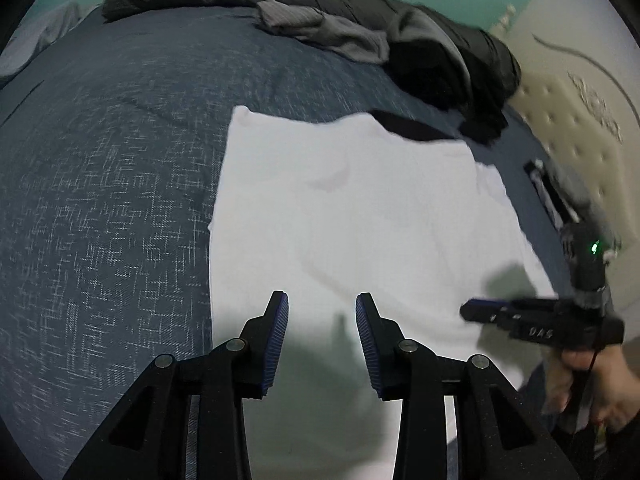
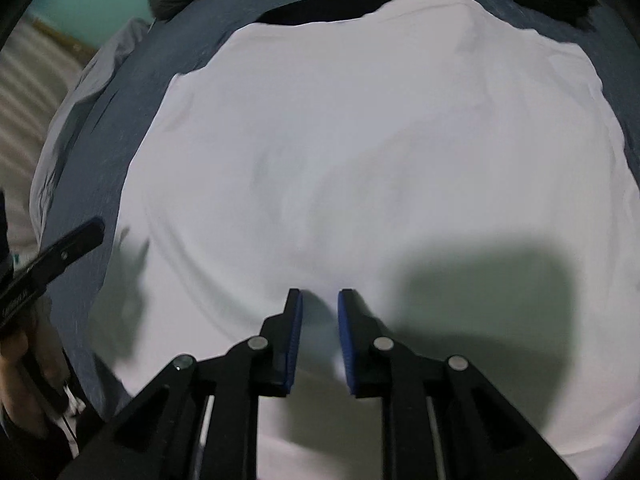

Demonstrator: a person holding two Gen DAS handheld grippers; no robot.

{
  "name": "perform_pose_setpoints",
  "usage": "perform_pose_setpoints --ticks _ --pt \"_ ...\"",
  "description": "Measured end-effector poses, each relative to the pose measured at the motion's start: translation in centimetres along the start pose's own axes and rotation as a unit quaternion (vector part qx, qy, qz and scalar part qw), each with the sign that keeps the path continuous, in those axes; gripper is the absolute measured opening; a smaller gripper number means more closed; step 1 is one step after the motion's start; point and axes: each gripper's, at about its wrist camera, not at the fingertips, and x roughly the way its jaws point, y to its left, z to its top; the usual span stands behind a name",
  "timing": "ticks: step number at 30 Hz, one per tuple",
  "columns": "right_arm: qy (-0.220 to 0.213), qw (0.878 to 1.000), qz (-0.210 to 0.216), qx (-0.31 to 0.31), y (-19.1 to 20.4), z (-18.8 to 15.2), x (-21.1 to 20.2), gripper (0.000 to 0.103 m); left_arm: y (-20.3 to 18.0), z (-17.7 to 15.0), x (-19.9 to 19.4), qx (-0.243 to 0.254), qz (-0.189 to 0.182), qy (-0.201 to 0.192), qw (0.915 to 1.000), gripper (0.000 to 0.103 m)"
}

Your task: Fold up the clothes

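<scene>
Two grippers: both of mine hang over the near part of one white garment, neither holding anything.
Bed (image 1: 100, 168): the blue-grey cover fills the left half of the left wrist view; it is the surface I work on.
White garment (image 1: 340, 208): spread flat from the centre to the lower right of the left wrist view, and filling most of the right wrist view (image 2: 360, 140). It looks like a neat rectangle with straight side edges, which fits either a garment laid out for folding or one partly folded; I cannot tell which.
Dark heap (image 1: 440, 60): other clothes and bedding along the upper right, well apart from my work.
Doing it well: I judge any grasp should take a clean edge or corner, both sides level, so the cloth moves without dragging creases.
Right gripper (image 2: 319, 300): jaws slightly parted, empty, low over the near cloth at bottom centre.
Left gripper (image 1: 322, 304): jaws wider apart, empty, pointing across the cloth from its lower left.
</scene>
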Motion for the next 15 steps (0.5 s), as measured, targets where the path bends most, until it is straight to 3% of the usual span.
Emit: perform_pose_setpoints --ticks 6,15 --pt "-0.024 1.000 -0.011 0.011 -0.6 1.8 0.1 0.017 1.7 -1.3 0.2 -0.055 -0.012 -0.024 0.9981 0.042" --pt "-0.049 0.998 -0.022 0.024 -0.8 5.3 0.6 0.017 3.5 -2.0 -0.2 -0.071 -0.010 -0.040 0.9966 0.042"
